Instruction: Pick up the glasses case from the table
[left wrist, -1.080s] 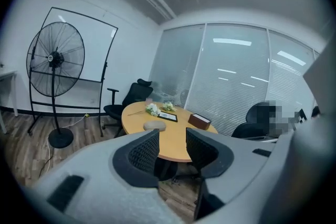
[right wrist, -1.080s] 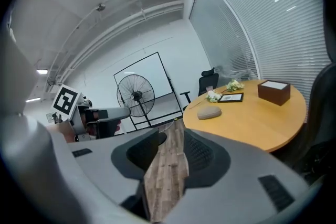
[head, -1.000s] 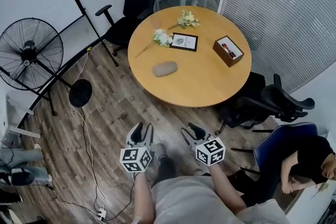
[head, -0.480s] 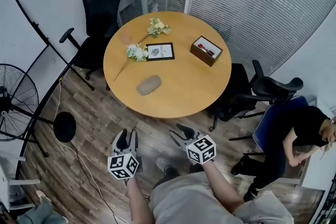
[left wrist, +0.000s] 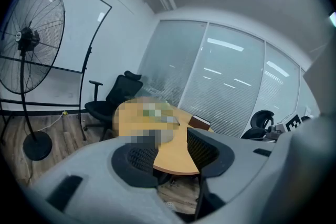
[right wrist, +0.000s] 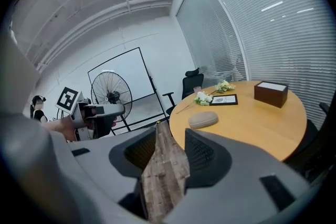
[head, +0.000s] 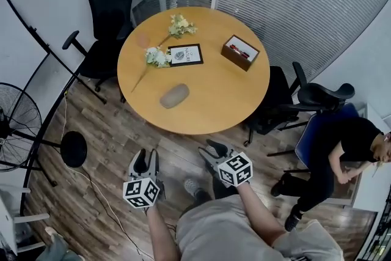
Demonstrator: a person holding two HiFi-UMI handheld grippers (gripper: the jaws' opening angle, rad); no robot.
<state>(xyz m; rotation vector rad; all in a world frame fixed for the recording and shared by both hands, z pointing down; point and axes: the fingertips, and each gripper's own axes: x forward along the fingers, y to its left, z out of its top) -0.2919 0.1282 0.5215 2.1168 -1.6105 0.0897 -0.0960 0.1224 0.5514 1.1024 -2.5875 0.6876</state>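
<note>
**A:** How far is the pickup getting?

**B:** Approach stage only. The glasses case [head: 174, 95] is lying untouched on the near-left part of the round worktop [head: 226, 98]. I am holding both grippers over the wooden floor [head: 116, 143], on the near side of the worktop's edge and well apart from the case.

**A:** And the fingers?

**B:** The left gripper [head: 147, 162] is holding its fingers [left wrist: 139, 157] parted, and nothing is sitting between them. The right gripper [head: 212, 151] has just been opening and is standing wide, with only floorboards showing in the gap. In the right gripper view the case [right wrist: 203, 119] is lying ahead and slightly right of that gap.

**A:** What is remaining?

**B:** By my judgement, everything. I am not yet reaching over the edge, closing on the case, or lifting it clear.
</note>
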